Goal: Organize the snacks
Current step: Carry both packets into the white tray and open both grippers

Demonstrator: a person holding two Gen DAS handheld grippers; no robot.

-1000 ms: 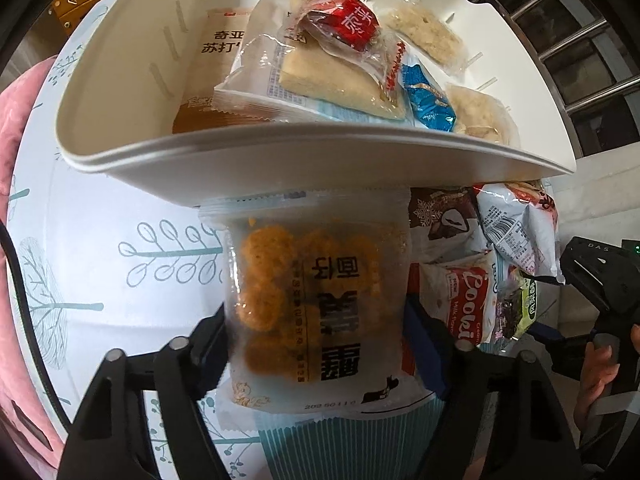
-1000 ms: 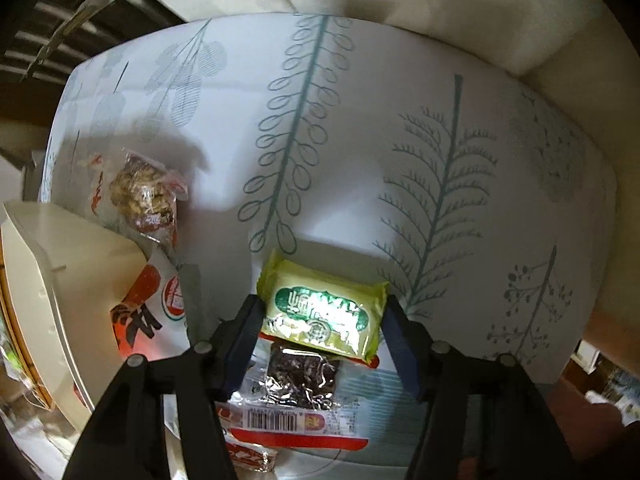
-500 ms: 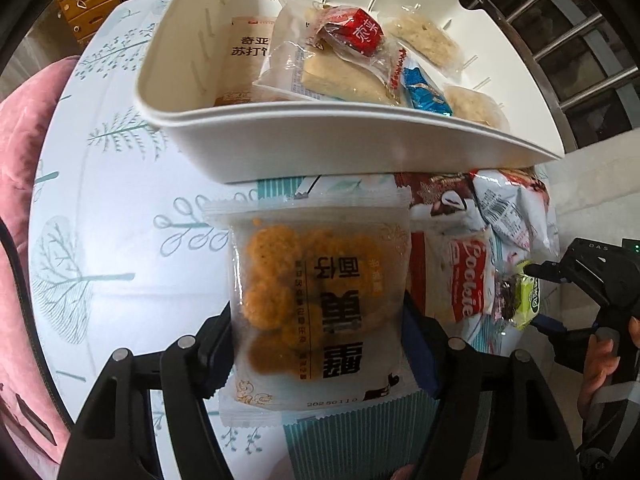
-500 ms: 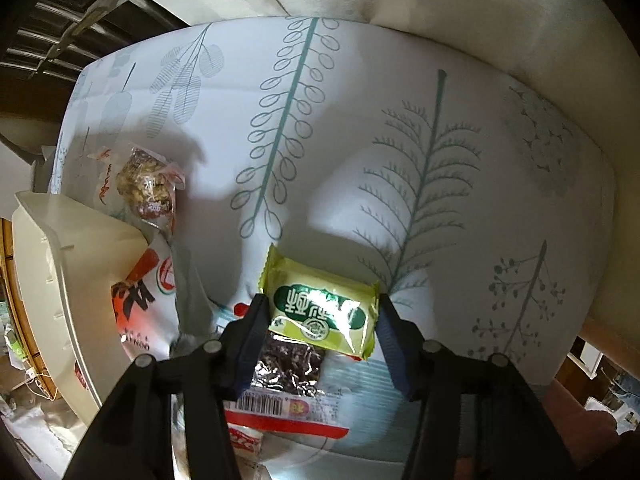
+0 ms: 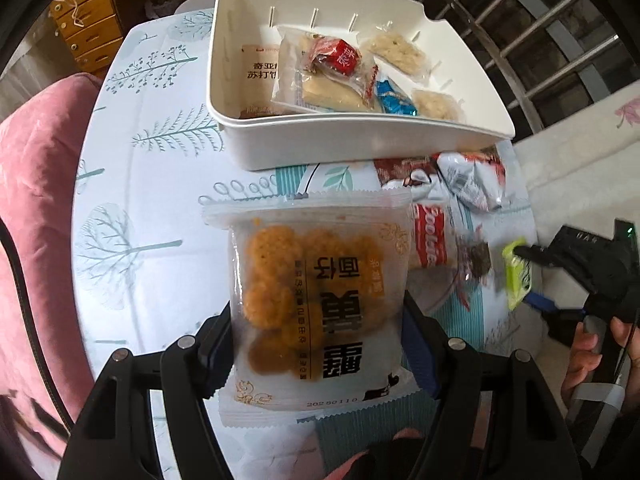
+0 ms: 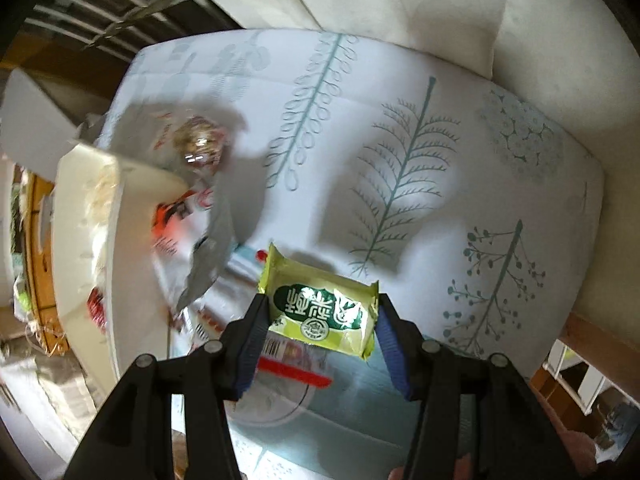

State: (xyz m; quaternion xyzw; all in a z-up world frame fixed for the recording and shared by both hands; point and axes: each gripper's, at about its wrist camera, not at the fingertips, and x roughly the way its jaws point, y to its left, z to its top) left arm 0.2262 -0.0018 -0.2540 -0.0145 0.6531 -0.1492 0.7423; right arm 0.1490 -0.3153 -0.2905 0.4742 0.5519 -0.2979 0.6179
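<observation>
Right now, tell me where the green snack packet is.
The green snack packet is clamped in the right gripper, above the tablecloth; in the left wrist view it sits far right, beside the Cookie packet.

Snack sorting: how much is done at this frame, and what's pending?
Partway. Done: several packets already lie in the white bin, including a red candy and a blue one. In hand: the left tongs grip a clear bag of orange puffs; the right tongs grip a green packet, both lifted off the table. Left: a Cookie pack, silver packets and a clear-wrapped snack are on the tablecloth.
</observation>
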